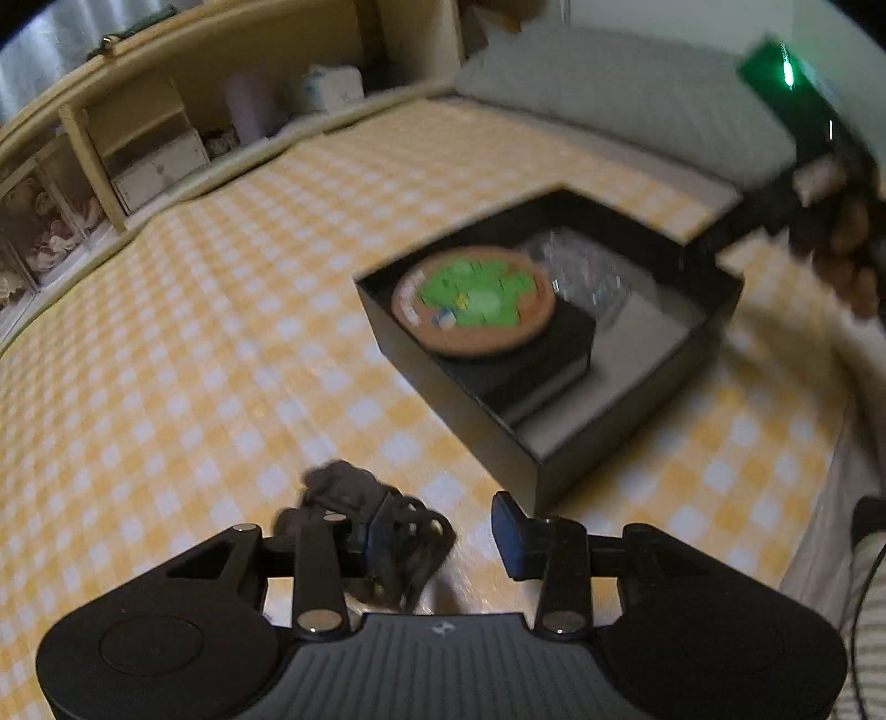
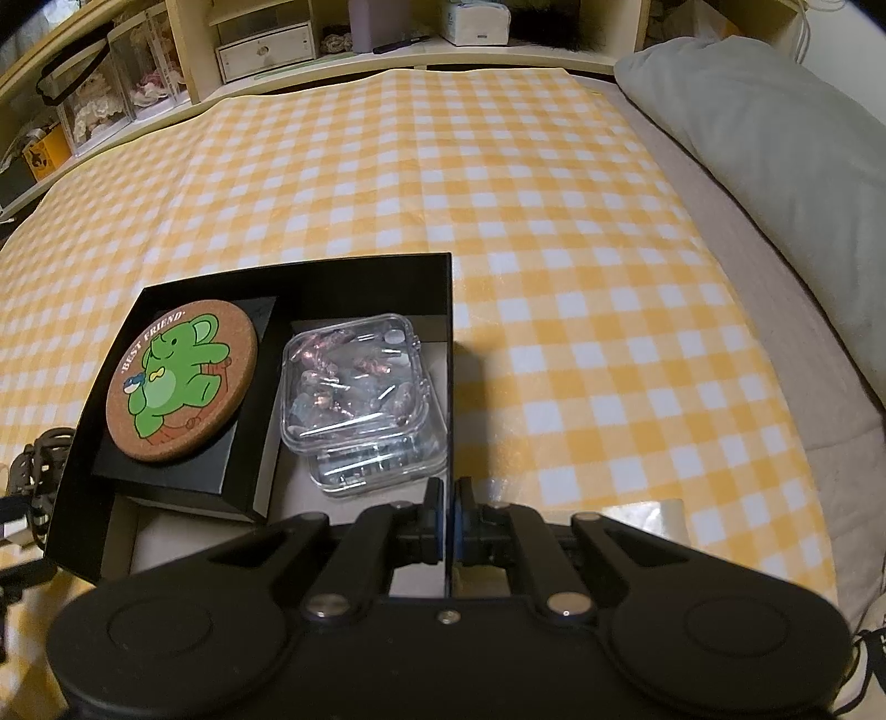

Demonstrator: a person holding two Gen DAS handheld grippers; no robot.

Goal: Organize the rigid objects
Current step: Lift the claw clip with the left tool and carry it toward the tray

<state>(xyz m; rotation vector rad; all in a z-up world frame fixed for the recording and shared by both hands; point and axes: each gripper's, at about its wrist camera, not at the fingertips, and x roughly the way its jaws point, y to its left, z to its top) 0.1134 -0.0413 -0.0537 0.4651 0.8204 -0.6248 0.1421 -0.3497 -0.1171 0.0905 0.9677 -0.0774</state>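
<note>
An open black box lies on the yellow checked cloth. In it a round cork coaster with a green elephant rests on a smaller black box. Beside it are stacked clear plastic cases. My right gripper is shut on the box's right wall, seen with a hand at the far corner in the left wrist view. My left gripper is open above the cloth. A dark claw clip lies on the cloth by its left finger, not pinched.
A wooden shelf with small drawers, boxes and a tissue pack runs along the far side. A grey pillow lies at the right. The checked cloth stretches beyond the box. Bare mattress borders it on the right.
</note>
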